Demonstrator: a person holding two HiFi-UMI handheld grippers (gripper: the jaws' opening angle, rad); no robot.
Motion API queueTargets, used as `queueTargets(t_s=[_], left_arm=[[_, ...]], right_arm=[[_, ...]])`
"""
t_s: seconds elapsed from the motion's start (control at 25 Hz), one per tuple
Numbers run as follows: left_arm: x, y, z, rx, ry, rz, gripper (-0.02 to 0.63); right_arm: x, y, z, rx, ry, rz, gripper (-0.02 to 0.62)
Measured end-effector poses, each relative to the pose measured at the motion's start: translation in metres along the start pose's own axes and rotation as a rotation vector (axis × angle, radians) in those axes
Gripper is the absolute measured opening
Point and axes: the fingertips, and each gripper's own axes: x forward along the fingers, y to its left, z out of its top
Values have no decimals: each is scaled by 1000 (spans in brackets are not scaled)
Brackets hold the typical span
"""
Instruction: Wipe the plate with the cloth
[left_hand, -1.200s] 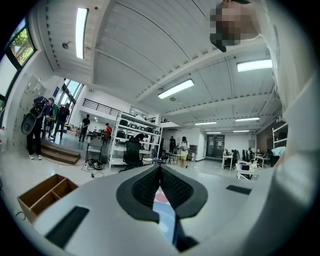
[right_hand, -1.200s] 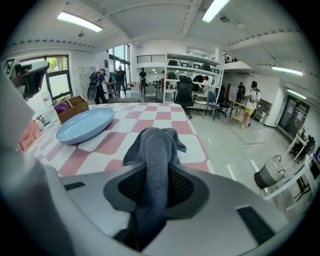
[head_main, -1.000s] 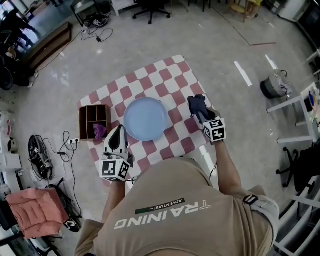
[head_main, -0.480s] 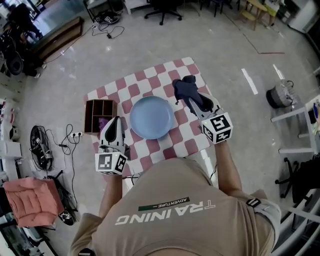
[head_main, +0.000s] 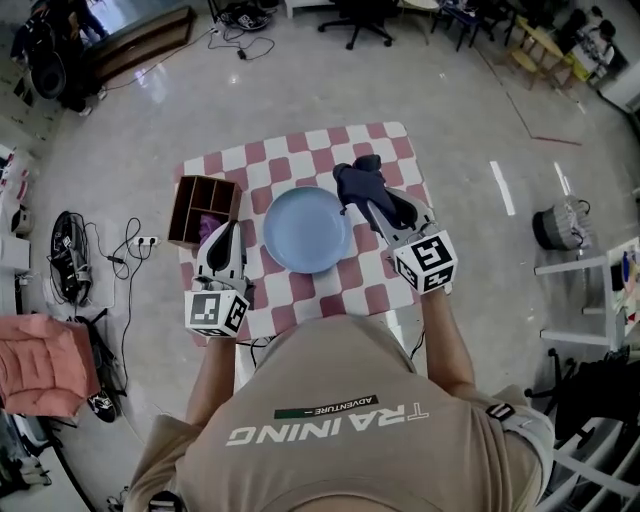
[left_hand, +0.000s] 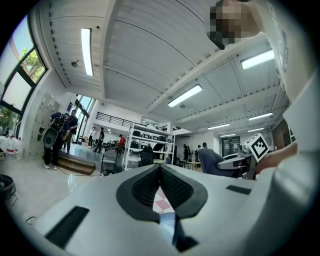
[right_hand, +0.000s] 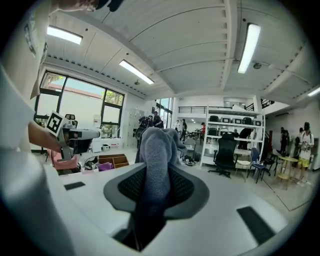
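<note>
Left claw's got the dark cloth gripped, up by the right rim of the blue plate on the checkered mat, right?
Not quite: the right claw grips the dark cloth, as the right gripper view shows, pinched between its pads. The left claw holds nothing. The rest stands: the cloth is by the right rim of the blue plate on the checkered mat.

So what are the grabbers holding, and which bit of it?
The right gripper pinches the cloth by a bunched part between its fingers; the rest sticks out ahead. The left gripper holds nothing.
</note>
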Motion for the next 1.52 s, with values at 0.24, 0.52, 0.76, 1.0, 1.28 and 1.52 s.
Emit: queueTargets(t_s=[0.24,0.52,0.76,1.0,1.28,1.52], left_arm=[[-13,11,4,-6,-12,58,12],[-41,22,-16,-53,40,135,12],[-60,24,-31,-86,69,180,12],[-75,40,-38,-111,52,225,12],[-84,50,-42,-133,27,243,12],[-83,49,-39,-128,29,213,12]], right_arm=[[32,16,-54,-14,136,80,114],[66,62,-162,-36,402,225,114],[80,99,-221,-122,590,361,114],[89,129,-243,-252,682,435,114],[87,163,-241,-261,731,524,114],[112,201,-228,-317,714,584,114]])
